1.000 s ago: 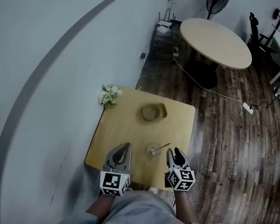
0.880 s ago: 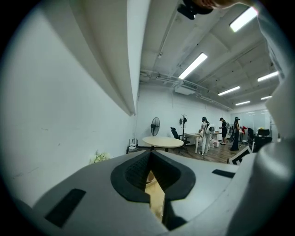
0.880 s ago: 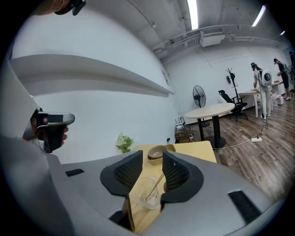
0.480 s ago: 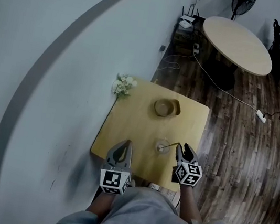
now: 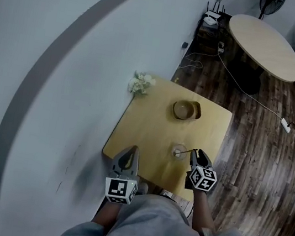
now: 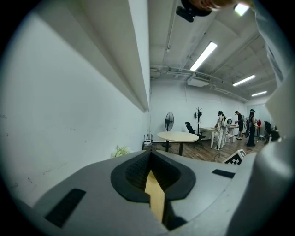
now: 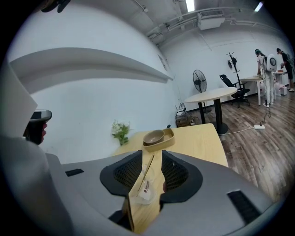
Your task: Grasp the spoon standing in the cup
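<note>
A clear cup [image 5: 179, 152] stands on the wooden table [image 5: 151, 129] near its front edge. The thin spoon [image 5: 187, 151] in it leans right. My right gripper [image 5: 198, 154] sits just right of the cup, its tips by the spoon handle's upper end. In the right gripper view the cup [image 7: 144, 190] and spoon [image 7: 148, 168] show in the gap of the right gripper [image 7: 152, 171]. It is open, its jaws have just widened, and the pads touch nothing. My left gripper [image 5: 130, 152] hovers over the front left edge, shut and empty.
A tan bowl [image 5: 183, 109] sits in a shallow tray [image 5: 195, 110] at the table's far side. A small bunch of flowers [image 5: 141, 84] stands at the far left corner by the white wall. A round table [image 5: 264, 45] and a floor cable [image 5: 262, 103] lie beyond.
My right gripper has sunk toward the cup, and its tips now sit at the spoon handle's end. The left gripper has shifted slightly along the table's front edge. The cup and spoon stay put.
</note>
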The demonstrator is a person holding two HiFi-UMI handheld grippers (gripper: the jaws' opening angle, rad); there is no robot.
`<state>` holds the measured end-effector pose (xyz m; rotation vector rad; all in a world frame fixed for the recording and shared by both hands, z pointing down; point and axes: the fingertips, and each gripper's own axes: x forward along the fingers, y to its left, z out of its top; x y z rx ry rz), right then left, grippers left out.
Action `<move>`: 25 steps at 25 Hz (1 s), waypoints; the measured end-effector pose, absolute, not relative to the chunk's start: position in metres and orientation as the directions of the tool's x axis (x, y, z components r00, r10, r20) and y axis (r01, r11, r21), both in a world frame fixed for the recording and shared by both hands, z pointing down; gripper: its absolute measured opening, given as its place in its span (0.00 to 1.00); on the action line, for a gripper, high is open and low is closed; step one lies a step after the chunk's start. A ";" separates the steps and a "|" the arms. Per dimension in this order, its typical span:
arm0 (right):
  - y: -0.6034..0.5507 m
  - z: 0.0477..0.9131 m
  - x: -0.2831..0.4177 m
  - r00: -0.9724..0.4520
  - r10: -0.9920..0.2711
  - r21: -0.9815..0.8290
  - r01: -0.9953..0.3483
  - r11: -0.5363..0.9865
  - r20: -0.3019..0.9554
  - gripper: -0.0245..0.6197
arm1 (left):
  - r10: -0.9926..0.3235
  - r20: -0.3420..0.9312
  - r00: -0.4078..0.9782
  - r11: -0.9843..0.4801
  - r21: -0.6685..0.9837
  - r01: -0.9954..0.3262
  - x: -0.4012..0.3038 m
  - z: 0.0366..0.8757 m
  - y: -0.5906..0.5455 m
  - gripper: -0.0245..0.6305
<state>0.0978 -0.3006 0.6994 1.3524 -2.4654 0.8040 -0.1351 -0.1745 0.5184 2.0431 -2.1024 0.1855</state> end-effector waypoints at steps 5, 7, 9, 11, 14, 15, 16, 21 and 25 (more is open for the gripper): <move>-0.302 0.711 0.089 -0.559 -0.694 -0.381 -0.826 0.416 0.454 0.21 | -0.969 0.243 -0.054 0.068 0.046 -0.997 -0.145 0.520 -0.170 0.04; -0.303 0.716 0.085 -0.562 -0.687 -0.388 -0.824 0.413 0.461 0.21 | -0.967 0.246 -0.064 0.077 0.045 -0.996 -0.148 0.521 -0.170 0.04; -0.303 0.721 0.083 -0.564 -0.680 -0.391 -0.823 0.413 0.469 0.21 | -0.966 0.249 -0.071 0.084 0.043 -0.996 -0.150 0.522 -0.169 0.04; -0.304 0.725 0.082 -0.563 -0.676 -0.390 -0.824 0.412 0.475 0.20 | -0.966 0.249 -0.075 0.088 0.041 -0.995 -0.150 0.522 -0.170 0.04; -0.303 0.729 0.081 -0.565 -0.670 -0.401 -0.822 0.404 0.482 0.15 | -0.966 0.246 -0.081 0.093 0.038 -0.995 -0.152 0.520 -0.170 0.04; -0.303 0.729 0.080 -0.568 -0.669 -0.413 -0.819 0.399 0.479 0.11 | -0.966 0.245 -0.084 0.095 0.036 -0.995 -0.153 0.519 -0.169 0.04; -0.303 0.729 0.079 -0.571 -0.671 -0.426 -0.815 0.394 0.472 0.08 | -0.966 0.245 -0.086 0.097 0.035 -0.995 -0.153 0.519 -0.169 0.04; -0.305 0.713 0.073 -0.583 -0.694 -0.440 -0.802 0.405 0.423 0.04 | -0.965 0.245 -0.089 0.101 0.034 -0.994 -0.154 0.518 -0.166 0.04; -0.307 0.696 0.071 -0.589 -0.711 -0.448 -0.793 0.414 0.385 0.04 | -0.967 0.242 -0.078 0.089 0.034 -0.995 -0.153 0.518 -0.166 0.04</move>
